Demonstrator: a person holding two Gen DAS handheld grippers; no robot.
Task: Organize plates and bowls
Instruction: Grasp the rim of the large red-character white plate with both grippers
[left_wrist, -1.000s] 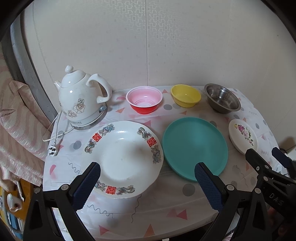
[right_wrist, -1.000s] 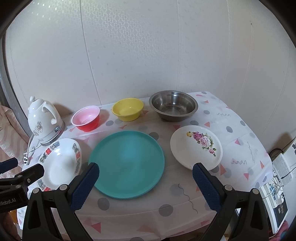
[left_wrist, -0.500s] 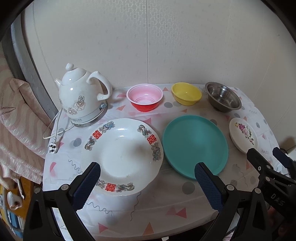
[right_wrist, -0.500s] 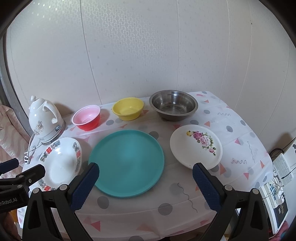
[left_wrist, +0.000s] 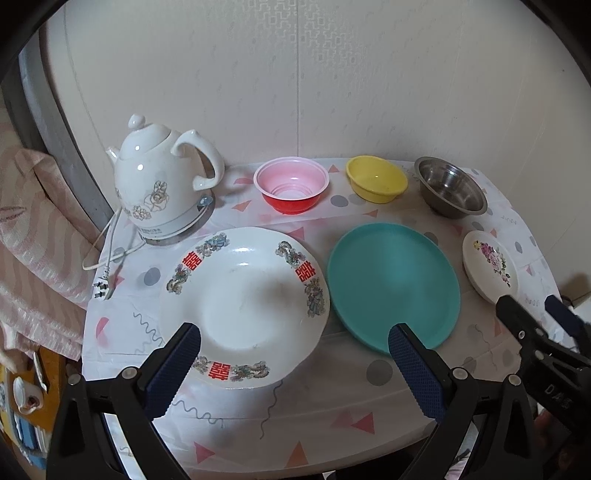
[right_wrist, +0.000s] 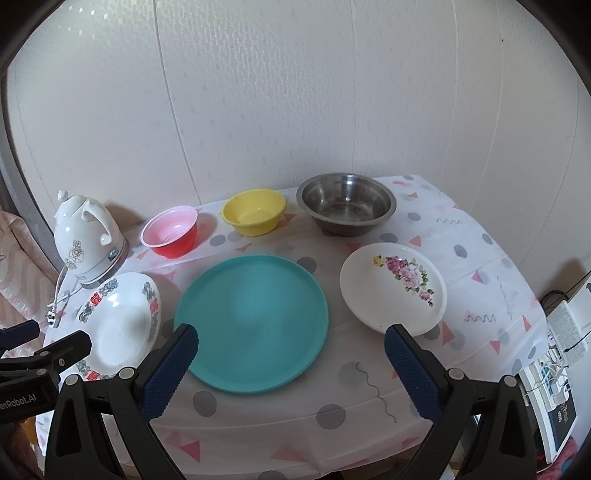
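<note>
- Left claw (left_wrist: 293, 350): spread wide, holding nothing, hovering over the near edge of the tabletop (left_wrist: 332, 398) in front of the dragon plate (left_wrist: 243, 306).
- Dragon plate: lies alone at front left, just beside the kettle (left_wrist: 159, 184); not stacked.
- Teal plate (right_wrist: 251, 321): flat in the front middle, on its own.
- Floral plate (right_wrist: 393, 291): front right, apart from the teal plate.
- Back row: pink bowl (right_wrist: 171, 236), yellow bowl (right_wrist: 255, 216), steel bowl (right_wrist: 347, 208), each standing separately, none nested.
- Right claw (right_wrist: 290, 350): spread wide, empty, poised before the teal plate.
- Judgement: nothing is gathered yet; stacking the three plates and nesting the three bowls all seems left to do.
</note>
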